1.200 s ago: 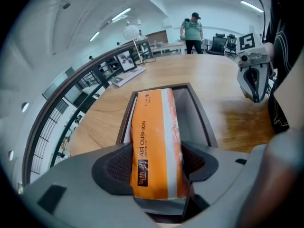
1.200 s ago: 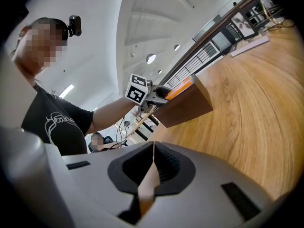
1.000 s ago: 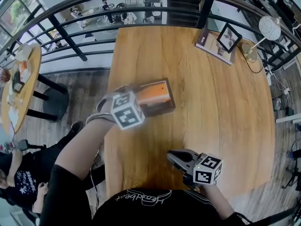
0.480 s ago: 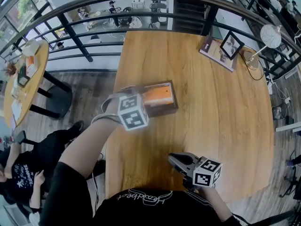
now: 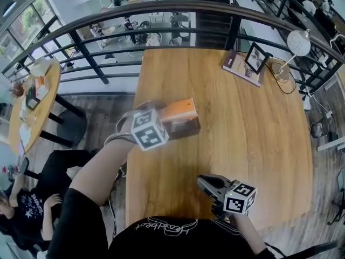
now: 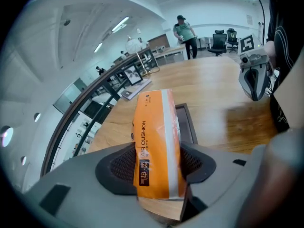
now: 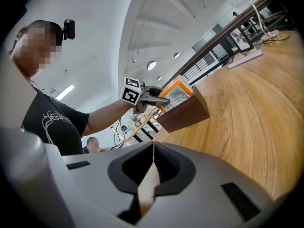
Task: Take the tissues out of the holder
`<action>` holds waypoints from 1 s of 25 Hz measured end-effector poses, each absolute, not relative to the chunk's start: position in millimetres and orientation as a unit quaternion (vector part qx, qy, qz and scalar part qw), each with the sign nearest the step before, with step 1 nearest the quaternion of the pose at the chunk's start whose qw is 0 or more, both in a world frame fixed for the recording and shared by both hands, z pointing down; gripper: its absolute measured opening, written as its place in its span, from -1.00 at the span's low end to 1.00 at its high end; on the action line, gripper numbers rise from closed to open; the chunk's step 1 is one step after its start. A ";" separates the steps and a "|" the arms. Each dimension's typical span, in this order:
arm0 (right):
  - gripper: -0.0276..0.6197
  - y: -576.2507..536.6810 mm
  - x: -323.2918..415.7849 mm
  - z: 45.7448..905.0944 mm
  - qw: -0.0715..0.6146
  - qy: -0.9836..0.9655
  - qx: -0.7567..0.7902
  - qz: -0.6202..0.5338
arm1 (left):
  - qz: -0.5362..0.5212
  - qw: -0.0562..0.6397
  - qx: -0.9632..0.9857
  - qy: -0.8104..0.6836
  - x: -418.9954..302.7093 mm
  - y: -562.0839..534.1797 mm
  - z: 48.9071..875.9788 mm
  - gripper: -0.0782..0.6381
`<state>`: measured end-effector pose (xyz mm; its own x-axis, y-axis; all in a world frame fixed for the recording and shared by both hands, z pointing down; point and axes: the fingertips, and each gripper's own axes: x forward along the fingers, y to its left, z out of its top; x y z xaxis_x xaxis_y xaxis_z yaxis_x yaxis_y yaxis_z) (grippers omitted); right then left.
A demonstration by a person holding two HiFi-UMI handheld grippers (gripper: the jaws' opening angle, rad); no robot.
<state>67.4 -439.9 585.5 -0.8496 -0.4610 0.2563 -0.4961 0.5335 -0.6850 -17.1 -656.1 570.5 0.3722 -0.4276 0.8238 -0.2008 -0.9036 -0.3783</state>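
Note:
An orange tissue pack [image 5: 180, 110] is tilted up out of the dark brown holder [image 5: 183, 128], near the wooden table's [image 5: 253, 128] left edge. My left gripper [image 5: 161, 117] is shut on the pack's near end, its jaws having closed a little on it. In the left gripper view the pack [image 6: 156, 146] stands between both pads, with the holder [image 6: 189, 123] below it. My right gripper [image 5: 203, 182] hovers shut over the table's near edge, holding nothing. From the right gripper view I see the holder [image 7: 184, 113] and the pack [image 7: 176, 93] ahead.
A framed picture [image 5: 254, 57] stands on a booklet [image 5: 237, 63] at the table's far right, beside a lamp [image 5: 295, 41]. A black railing [image 5: 161, 8] runs along the far edge. A round side table [image 5: 32, 90] stands at the left.
The left gripper has risen, and the tissue pack has come up from lying flat in the holder to tilting out of it. The right gripper has lifted slightly.

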 end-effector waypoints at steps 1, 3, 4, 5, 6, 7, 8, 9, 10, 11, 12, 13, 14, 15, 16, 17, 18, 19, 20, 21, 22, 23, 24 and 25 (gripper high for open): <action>-0.86 -438.2 68.0 583.1 0.023 -0.876 0.275 0.395 | -0.517 0.107 -0.826 0.199 -17.6 -654.7 562.3 -0.10; -0.86 -434.5 69.5 579.1 0.031 -0.880 0.276 0.385 | -0.492 0.108 -0.837 0.217 -18.3 -651.2 543.9 -0.10; -0.86 -432.8 71.3 576.8 0.034 -0.882 0.277 0.380 | -0.477 0.107 -0.843 0.226 -17.9 -648.8 534.7 -0.10; -0.86 -431.3 73.7 573.8 0.036 -0.883 0.279 0.376 | -0.462 0.107 -0.848 0.236 -17.4 -645.5 525.8 -0.10; -0.86 -429.6 76.2 570.1 0.035 -0.884 0.282 0.373 | -0.448 0.106 -0.853 0.245 -16.9 -641.3 517.6 -0.10; -0.86 -427.9 78.5 566.1 0.033 -0.884 0.284 0.370 | -0.436 0.105 -0.857 0.254 -16.9 -636.4 510.0 -0.10; -0.86 -426.1 80.8 562.1 0.031 -0.884 0.287 0.368 | -0.425 0.102 -0.860 0.262 -17.1 -630.6 503.2 -0.10; -0.86 -424.5 83.1 558.1 0.028 -0.884 0.290 0.366 | -0.415 0.098 -0.864 0.268 -17.4 -624.1 497.2 -0.10; -0.86 -422.9 85.2 554.1 0.026 -0.885 0.292 0.363 | -0.405 0.093 -0.868 0.272 -17.8 -616.9 491.8 -0.10; -0.86 -421.0 87.0 549.5 0.025 -0.886 0.294 0.358 | -0.396 0.087 -0.872 0.276 -18.3 -609.1 486.9 -0.10; -0.86 -418.9 88.4 544.2 0.025 -0.888 0.295 0.352 | -0.387 0.081 -0.875 0.279 -18.9 -600.8 481.9 -0.10; -0.86 -416.4 89.6 538.2 0.024 -0.890 0.296 0.345 | -0.378 0.078 -0.878 0.281 -19.4 -592.1 476.7 -0.10; -0.86 -413.6 91.1 531.8 0.024 -0.893 0.297 0.338 | -0.371 0.076 -0.882 0.282 -19.5 -582.9 471.5 -0.10; -0.86 -409.9 92.9 525.6 0.023 -0.895 0.298 0.332 | -0.365 0.076 -0.884 0.282 -19.3 -572.9 466.7 -0.10; -0.86 -404.9 94.7 520.0 0.020 -0.896 0.299 0.327 | -0.359 0.074 -0.886 0.282 -19.1 -561.7 462.9 -0.10; -0.86 -398.6 96.2 514.9 0.018 -0.897 0.300 0.323 | -0.355 0.069 -0.889 0.282 -19.3 -549.2 460.1 -0.10; -0.86 -391.7 97.6 510.3 0.015 -0.899 0.302 0.318 | -0.348 0.063 -0.891 0.284 -19.6 -535.9 457.3 -0.10; -0.86 -385.2 98.9 505.5 0.014 -0.900 0.304 0.312 | -0.338 0.056 -0.895 0.286 -19.3 -522.9 453.3 -0.10; -0.86 -379.7 100.5 500.2 0.014 -0.902 0.306 0.305 | -0.325 0.049 -0.899 0.290 -17.9 -510.7 447.9 -0.10; -0.86 -374.8 102.3 494.6 0.015 -0.904 0.308 0.297 | -0.310 0.042 -0.903 0.294 -16.3 -499.2 442.4 -0.10; -0.86 -369.2 103.9 489.2 0.015 -0.906 0.309 0.290 | -0.297 0.034 -0.906 0.299 -15.3 -487.7 438.0 -0.10; -0.86 -362.2 105.2 484.1 0.016 -0.907 0.309 0.285 | -0.286 0.025 -0.908 0.305 -15.2 -475.8 435.3 -0.10; -0.86 -354.0 106.1 479.4 0.016 -0.909 0.308 0.280 | -0.274 0.013 -0.909 0.312 -15.1 -463.6 433.3 -0.10; -0.86 -344.8 107.2 474.7 0.016 -0.911 0.307 0.275 | -0.261 0.000 -0.911 0.320 -14.3 -450.8 431.6 -0.10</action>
<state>107.2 -344.8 474.7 -0.8106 -0.5511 0.1979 -0.5685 0.6598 -0.4913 -14.3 -450.8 431.6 0.6594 -0.5824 0.4754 -0.5824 -0.7956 -0.1668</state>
